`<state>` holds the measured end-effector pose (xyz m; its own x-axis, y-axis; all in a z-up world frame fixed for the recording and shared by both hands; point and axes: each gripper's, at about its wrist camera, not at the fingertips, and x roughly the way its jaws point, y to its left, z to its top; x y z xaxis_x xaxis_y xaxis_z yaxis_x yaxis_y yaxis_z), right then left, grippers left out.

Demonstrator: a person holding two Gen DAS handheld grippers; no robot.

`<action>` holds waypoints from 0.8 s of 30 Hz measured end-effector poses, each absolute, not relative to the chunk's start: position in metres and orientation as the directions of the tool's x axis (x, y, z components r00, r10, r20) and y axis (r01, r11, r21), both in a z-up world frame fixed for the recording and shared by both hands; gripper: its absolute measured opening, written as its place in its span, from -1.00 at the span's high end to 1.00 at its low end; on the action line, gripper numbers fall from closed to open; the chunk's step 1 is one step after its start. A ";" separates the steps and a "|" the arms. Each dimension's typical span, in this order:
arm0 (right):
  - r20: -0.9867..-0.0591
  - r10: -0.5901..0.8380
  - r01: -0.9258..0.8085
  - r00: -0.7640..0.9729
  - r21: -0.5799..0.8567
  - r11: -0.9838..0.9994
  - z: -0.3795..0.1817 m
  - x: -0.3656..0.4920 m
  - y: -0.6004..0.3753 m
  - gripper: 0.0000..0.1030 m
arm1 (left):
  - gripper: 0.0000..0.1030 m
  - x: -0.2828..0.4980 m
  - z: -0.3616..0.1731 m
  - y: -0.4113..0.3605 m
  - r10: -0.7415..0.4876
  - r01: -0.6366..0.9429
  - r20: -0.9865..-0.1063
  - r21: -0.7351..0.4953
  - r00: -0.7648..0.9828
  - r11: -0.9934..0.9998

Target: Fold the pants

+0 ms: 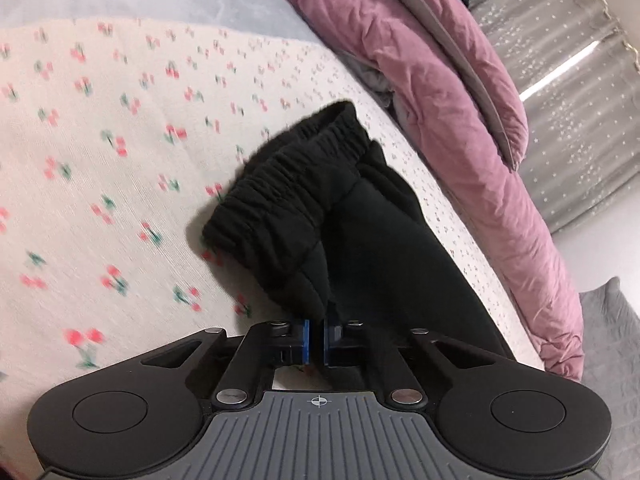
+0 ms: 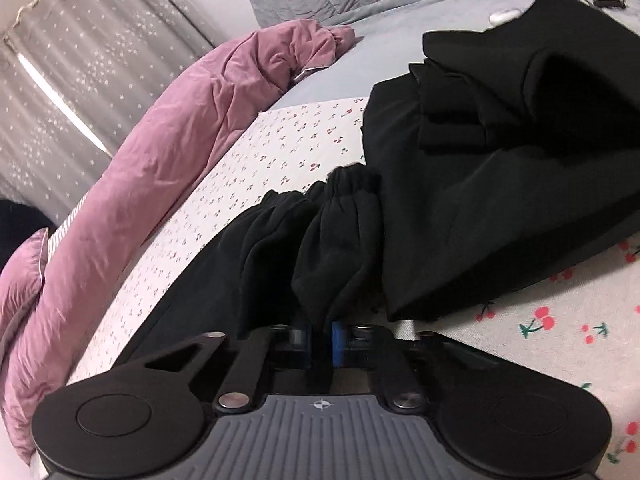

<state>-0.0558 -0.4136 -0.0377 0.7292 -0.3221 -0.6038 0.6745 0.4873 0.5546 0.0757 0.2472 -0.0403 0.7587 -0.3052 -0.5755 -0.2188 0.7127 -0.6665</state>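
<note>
Black pants with a gathered elastic waistband lie partly lifted over a cherry-print sheet. My left gripper is shut on the black cloth just below the waistband. In the right wrist view my right gripper is shut on bunched black pants cloth with gathered elastic at its far end. The rest of the pants trails left and below the gripper.
A pink duvet is rolled along the bed's edge; it also shows in the right wrist view. A stack of black folded clothes lies to the right of my right gripper. Grey star-print curtains hang beyond the bed.
</note>
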 end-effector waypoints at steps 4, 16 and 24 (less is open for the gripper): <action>-0.581 -0.363 0.667 0.728 0.480 0.570 -0.007 -0.067 -0.392 0.92 | 0.94 0.064 -0.023 0.270 -0.264 -0.235 -0.573 -0.651 0.776 0.722; -0.643 -0.339 0.673 0.687 0.387 0.630 0.012 -0.121 -0.360 0.95 | 0.92 0.036 0.007 0.303 -0.254 -0.211 -0.624 -0.572 0.739 0.792; -0.726 -0.324 0.707 0.606 0.305 0.638 -0.006 -0.137 -0.363 0.97 | 0.83 0.042 -0.017 0.301 -0.271 -0.162 -0.754 -0.446 0.599 0.880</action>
